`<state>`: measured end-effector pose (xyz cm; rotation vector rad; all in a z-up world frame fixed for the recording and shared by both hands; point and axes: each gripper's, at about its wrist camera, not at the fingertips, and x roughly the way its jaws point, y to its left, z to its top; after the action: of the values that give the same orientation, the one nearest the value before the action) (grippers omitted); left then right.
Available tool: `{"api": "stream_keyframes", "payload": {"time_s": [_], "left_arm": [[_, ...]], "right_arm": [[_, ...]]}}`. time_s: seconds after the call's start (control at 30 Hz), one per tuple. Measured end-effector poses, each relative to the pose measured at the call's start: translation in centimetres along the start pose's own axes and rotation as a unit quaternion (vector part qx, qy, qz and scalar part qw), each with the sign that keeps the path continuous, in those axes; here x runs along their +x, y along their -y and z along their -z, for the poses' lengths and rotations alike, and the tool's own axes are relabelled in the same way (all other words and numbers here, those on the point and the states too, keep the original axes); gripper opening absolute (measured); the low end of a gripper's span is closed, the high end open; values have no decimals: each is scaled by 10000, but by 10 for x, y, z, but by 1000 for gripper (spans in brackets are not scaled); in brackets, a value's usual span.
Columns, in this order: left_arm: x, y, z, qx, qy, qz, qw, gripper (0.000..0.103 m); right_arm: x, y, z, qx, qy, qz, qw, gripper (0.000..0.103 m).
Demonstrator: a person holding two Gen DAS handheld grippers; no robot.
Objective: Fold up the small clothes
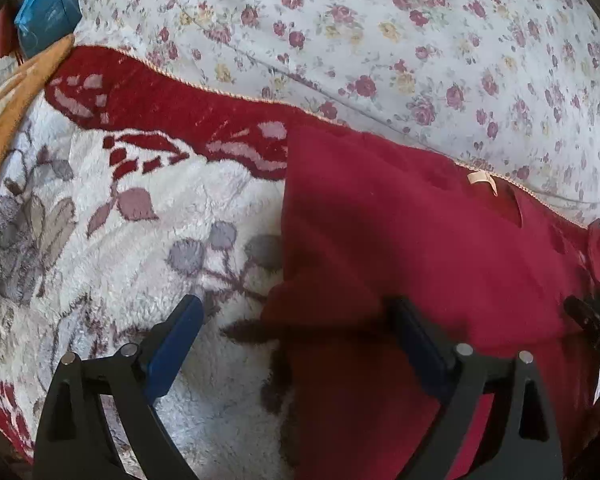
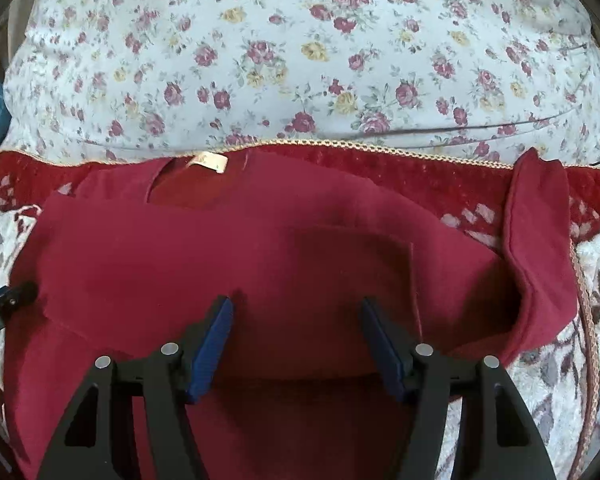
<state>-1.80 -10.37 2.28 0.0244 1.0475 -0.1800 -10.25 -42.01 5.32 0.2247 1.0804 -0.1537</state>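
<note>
A dark red shirt (image 2: pixel 284 248) lies spread on a fleecy blanket, its neck label (image 2: pixel 210 161) at the far edge. In the left wrist view the shirt (image 1: pixel 420 232) fills the right half, with its left edge folded. My left gripper (image 1: pixel 296 308) is open over the shirt's left edge, one finger over the blanket, one over the cloth. My right gripper (image 2: pixel 296 308) is open and empty above the shirt's lower middle. One sleeve (image 2: pixel 540 240) sticks up at the right.
The white and red flowered fleece blanket (image 1: pixel 120 248) covers the surface. Behind it lies a quilt with a rose print (image 2: pixel 300 60). An orange cloth (image 1: pixel 8 120) and a blue bag (image 1: pixel 44 12) sit at the far left.
</note>
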Motion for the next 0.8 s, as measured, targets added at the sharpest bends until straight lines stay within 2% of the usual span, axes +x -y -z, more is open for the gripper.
{"api": "stream_keyframes", "payload": {"time_s": [0.1, 0.27, 0.33, 0.37, 0.43, 0.47, 0.6, 0.73, 0.8], "left_arm": [[-10, 5, 1, 126, 166, -118, 9997, 94], [-26, 5, 0, 148, 346, -4, 9993, 94], [-30, 3, 0, 113, 397, 42, 9991, 94], [-30, 2, -1, 106, 401, 44, 9991, 94], [-29, 1, -2, 84, 374, 46, 9993, 94], [-29, 1, -3, 71, 360, 49, 9993, 94], [-25, 2, -4, 72, 306, 67, 9995, 94], [-21, 8, -4, 228, 296, -38, 9993, 94], [-18, 10, -5, 301, 274, -67, 9991, 94]], "right_arm": [[-2, 4, -5, -130, -143, -145, 9997, 71], [-26, 58, -34, 569, 133, -279, 9979, 74], [-27, 91, -48, 918, 292, 50, 9953, 87], [-24, 105, -55, 1040, 324, 284, 9936, 90], [-3, 143, -68, 1304, 153, 869, 9875, 90], [8, 160, -72, 1450, -3, 1029, 9841, 90], [49, 209, -80, 1960, -392, 1281, 9714, 90], [81, 225, -82, 1915, -691, 1417, 9687, 89], [81, 220, -83, 1621, -548, 1627, 9717, 76]]}}
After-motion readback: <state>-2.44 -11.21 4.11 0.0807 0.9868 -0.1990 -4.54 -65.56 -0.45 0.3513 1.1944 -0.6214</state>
